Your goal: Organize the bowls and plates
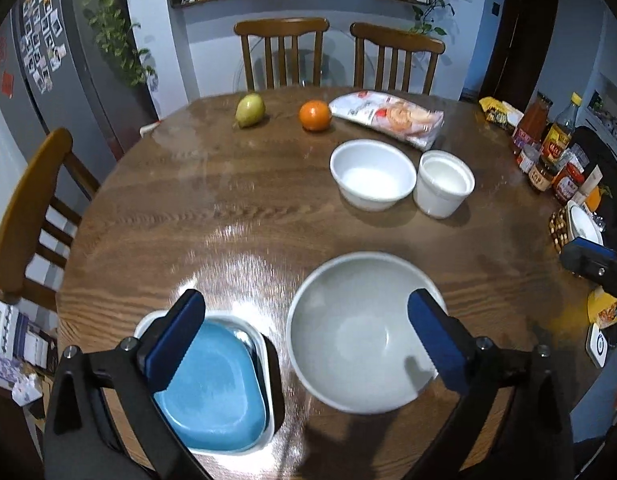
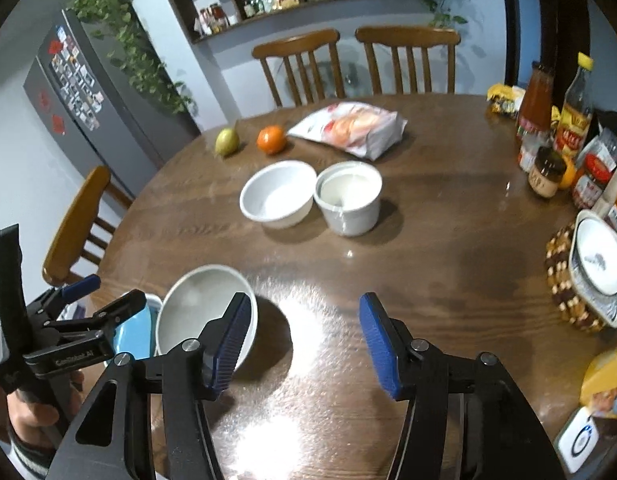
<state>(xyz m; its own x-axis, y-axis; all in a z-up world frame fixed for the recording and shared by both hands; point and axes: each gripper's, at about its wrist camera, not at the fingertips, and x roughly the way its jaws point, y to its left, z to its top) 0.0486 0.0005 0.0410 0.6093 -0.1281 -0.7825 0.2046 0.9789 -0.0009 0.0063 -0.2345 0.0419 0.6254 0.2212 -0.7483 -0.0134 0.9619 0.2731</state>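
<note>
Trouble we foresee: with both jaws wide and empty above the bench [image 1: 188, 200], the big grey bowl [image 1: 360, 332] beside the blue plate [image 1: 216, 392] near its edge could get knocked off.

Left hand-held gripper [image 1: 306, 336] jaws wide, empty; right hand-held gripper [image 2: 304, 344] parted (also empty).

Each gripper [image 1: 306, 334] has black arms, silver screws and ribbed blue pads [image 2: 228, 344]; one sleeve [image 2: 28, 458] is striped.
</note>
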